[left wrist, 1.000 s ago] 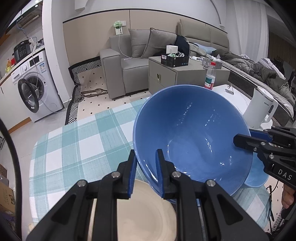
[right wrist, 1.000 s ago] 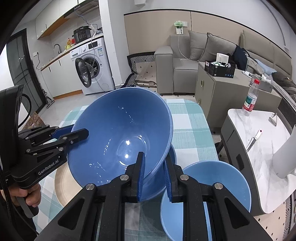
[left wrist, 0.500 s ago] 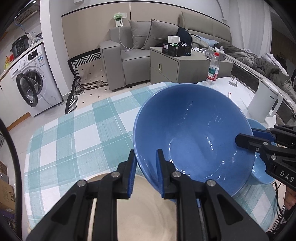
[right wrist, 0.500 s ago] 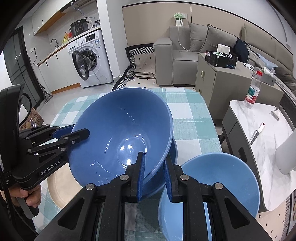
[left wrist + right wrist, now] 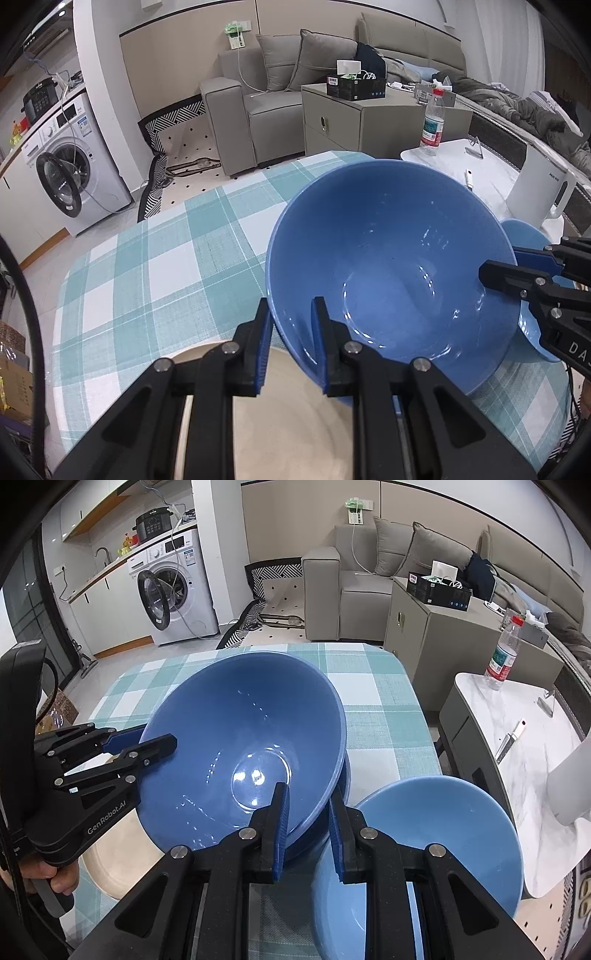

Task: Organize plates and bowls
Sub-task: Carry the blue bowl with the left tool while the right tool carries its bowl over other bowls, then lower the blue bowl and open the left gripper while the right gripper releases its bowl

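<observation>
**Both grippers lower with dark blue bowl**

Lowered since the earlier frame, left gripper (image 5: 288,306) and right gripper (image 5: 308,794) fingers clamp opposite rim edges of the dark blue bowl (image 5: 243,749). It hangs tilted above the checked tabletop (image 5: 147,266), between cream plate (image 5: 295,424) and light blue bowl (image 5: 436,849).

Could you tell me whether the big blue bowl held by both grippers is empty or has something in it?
Empty: the big blue bowl shows only a bare, glossy inside with light reflections.

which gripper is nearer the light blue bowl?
Right. The right gripper, shut on the big blue bowl's rim, sits right beside the light blue bowl. The left gripper clamps the far rim, across the big bowl.
</observation>
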Tool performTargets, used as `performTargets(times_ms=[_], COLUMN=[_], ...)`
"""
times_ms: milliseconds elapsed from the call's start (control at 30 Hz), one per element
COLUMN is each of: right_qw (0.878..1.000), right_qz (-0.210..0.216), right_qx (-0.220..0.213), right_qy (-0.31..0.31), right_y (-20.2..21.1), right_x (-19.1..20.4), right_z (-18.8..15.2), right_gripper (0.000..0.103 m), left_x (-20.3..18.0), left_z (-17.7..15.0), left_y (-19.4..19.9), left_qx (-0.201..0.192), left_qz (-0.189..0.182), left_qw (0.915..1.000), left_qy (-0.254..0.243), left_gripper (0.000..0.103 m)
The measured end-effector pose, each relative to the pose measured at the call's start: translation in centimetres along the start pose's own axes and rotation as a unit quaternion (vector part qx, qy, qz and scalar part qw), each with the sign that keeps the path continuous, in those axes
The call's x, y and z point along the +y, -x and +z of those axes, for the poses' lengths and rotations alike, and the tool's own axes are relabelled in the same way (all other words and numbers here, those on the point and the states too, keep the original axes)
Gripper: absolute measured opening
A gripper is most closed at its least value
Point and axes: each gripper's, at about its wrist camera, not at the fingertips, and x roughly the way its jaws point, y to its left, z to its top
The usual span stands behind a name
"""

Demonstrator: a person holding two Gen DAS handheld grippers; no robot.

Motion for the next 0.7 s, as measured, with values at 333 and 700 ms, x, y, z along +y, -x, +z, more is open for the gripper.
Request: performTargets(times_ms=[333, 700], right_qw=[1.0, 0.998], right_qz=[-0.013, -0.045], right_qx=[0.011, 0.006], right_qy=[0.016, 0.046], right_y=[-0.9, -1.1], right_x=[0.6, 1.5], right_z=[-0.6, -1.2], right_gripper=[0.021, 0.024], left_x=[-0.2, -0.5], left_z=[-0.5, -0.8], left_y=[-1.0, -1.4], left_qx=[0.011, 0.015], left_qz=[0.01, 0.007], left_qw=[0.9999, 0.9998], left_qy=[-0.008, -0.014], left_gripper=[0.018, 0.023])
